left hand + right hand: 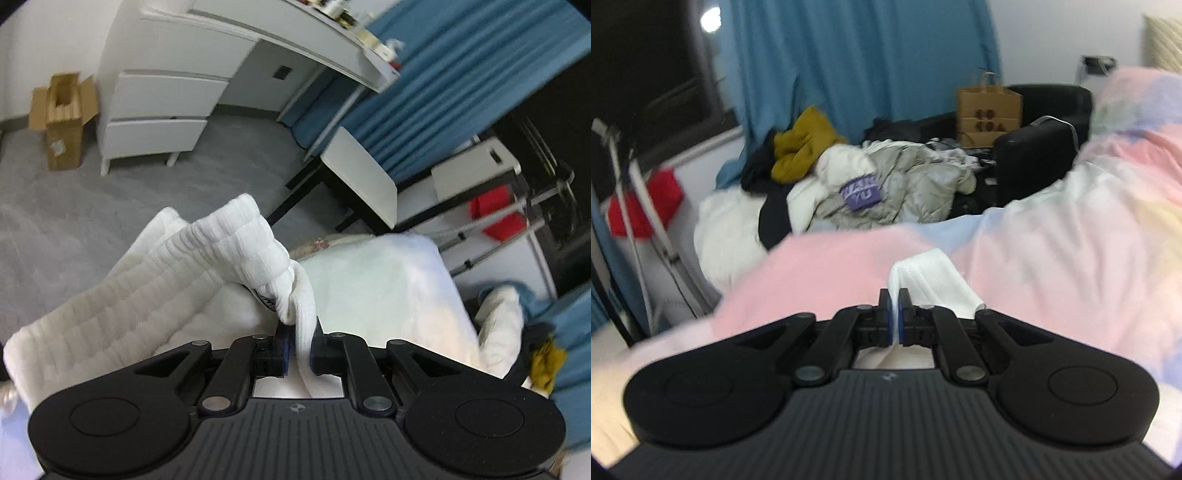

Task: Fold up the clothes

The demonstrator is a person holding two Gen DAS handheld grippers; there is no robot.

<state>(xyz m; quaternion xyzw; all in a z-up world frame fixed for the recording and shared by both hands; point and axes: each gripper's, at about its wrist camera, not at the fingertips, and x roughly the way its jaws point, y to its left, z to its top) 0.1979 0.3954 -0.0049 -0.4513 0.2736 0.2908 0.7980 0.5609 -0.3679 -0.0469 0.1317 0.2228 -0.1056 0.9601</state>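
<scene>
Right now my left hand-held gripper (298, 345) and right hand-held gripper (894, 318) each pinch the white garment (229, 243), its ribbed length trailing ahead-left of my left.

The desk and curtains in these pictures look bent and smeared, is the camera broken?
No. In the left wrist view the fisheye lens bows the white desk, and motion blur smears the blue curtain; the white garment in the left gripper stays fairly sharp. The right wrist view is softer overall: the clothes pile is blurred, the right gripper clearer.
</scene>
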